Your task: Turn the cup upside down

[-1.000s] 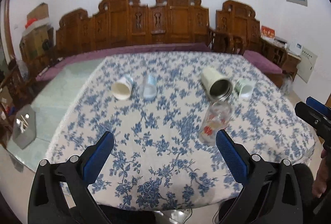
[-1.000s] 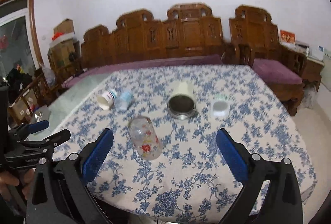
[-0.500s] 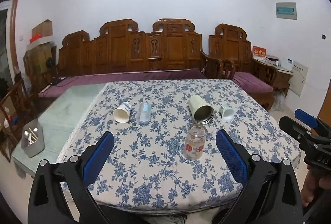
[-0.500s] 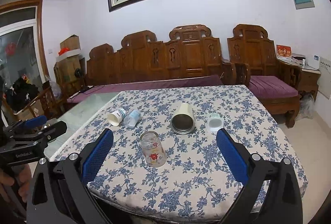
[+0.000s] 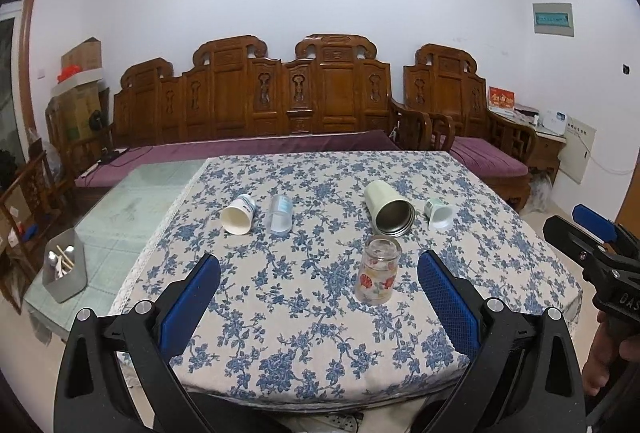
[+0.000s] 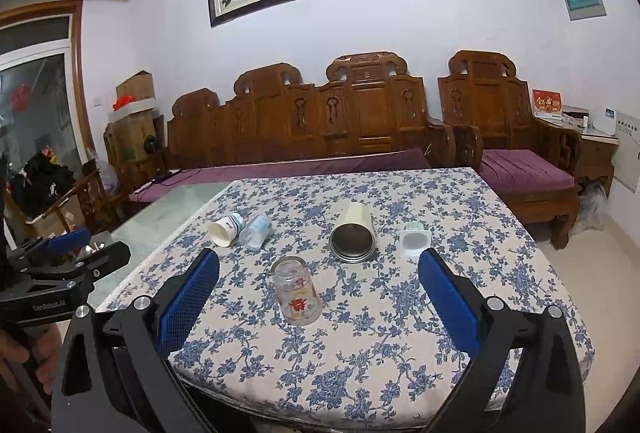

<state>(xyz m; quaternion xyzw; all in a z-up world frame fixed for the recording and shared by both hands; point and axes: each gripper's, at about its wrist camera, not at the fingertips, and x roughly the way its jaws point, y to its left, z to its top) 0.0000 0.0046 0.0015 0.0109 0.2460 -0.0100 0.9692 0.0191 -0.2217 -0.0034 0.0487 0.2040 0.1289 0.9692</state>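
Observation:
A clear glass cup with red flowers [image 5: 378, 271] [image 6: 297, 291] stands mouth down on the blue-flowered tablecloth [image 5: 304, 329] [image 6: 380, 345]. Behind it lie a cream steel tumbler [image 5: 389, 207] [image 6: 354, 233], a small white cup [image 5: 438, 213] [image 6: 415, 239], a paper cup [image 5: 238, 214] [image 6: 225, 228] and a clear plastic cup [image 5: 281, 213] [image 6: 257, 230], all on their sides. My left gripper [image 5: 318, 295] is open and empty, held back from the table's near edge; it also shows in the right wrist view [image 6: 68, 257]. My right gripper [image 6: 318, 293] is open and empty; it also shows in the left wrist view [image 5: 592, 233].
A carved wooden bench with purple cushions [image 5: 280, 145] stands behind the table. A bare glass tabletop [image 5: 132, 201] extends left, with a metal box of utensils [image 5: 64, 275] on it. A wooden armchair [image 6: 520, 169] stands at the right.
Both grippers have drawn back and tilted up from the table, so the cups look smaller and farther. The glass cup stands mouth down as before.

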